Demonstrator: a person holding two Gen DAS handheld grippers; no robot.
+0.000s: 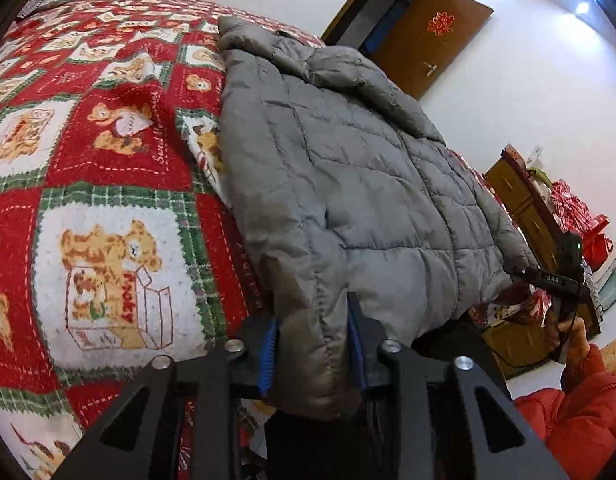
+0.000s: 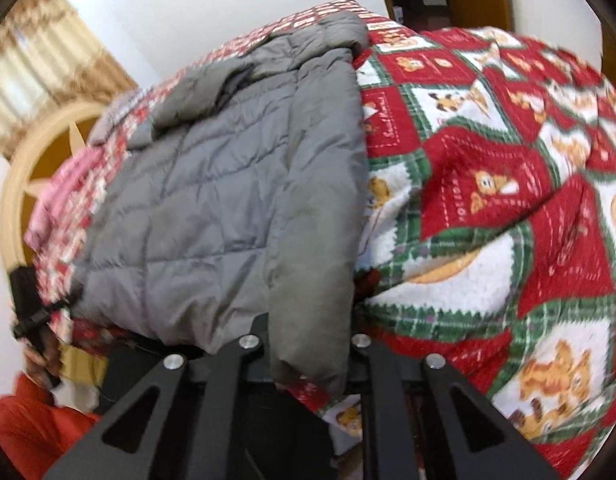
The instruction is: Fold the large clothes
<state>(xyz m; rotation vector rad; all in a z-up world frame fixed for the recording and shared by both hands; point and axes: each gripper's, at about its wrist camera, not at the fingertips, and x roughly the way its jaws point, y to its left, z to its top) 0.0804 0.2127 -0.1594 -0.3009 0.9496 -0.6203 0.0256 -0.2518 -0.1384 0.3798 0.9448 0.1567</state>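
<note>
jacket: we see the grey quilted jacket [image 1: 348, 168] lying flat along the near side of the bed, on the red bear-print blanket [image 1: 107, 184], collar end far from us, hem end hanging a little over the near edge.
done so far: we judge both sleeves are already folded in over the body, so the jacket reads as one long narrow slab.
left gripper: our left gripper [image 1: 314, 350] has its blue pads pressed on a hem corner of the jacket, fingers clamped on the fabric.
right gripper: our right gripper [image 2: 308, 356] sits at the other hem corner; the cloth drapes between its fingers, and we take them as closed on it.
left to do: we judge the lengthwise fold remains, hem carried up toward the collar, perhaps more than once.
hidden: in the right wrist view the fingertips are covered by the hanging cloth, so we cannot see the pads meet the fabric.
cut off: the jacket's underside and front are out of sight.
blur: the right wrist view is smeared, so seams and edges there are hard to read.
background: a brown door [image 1: 424, 36] stands beyond the bed.
</note>
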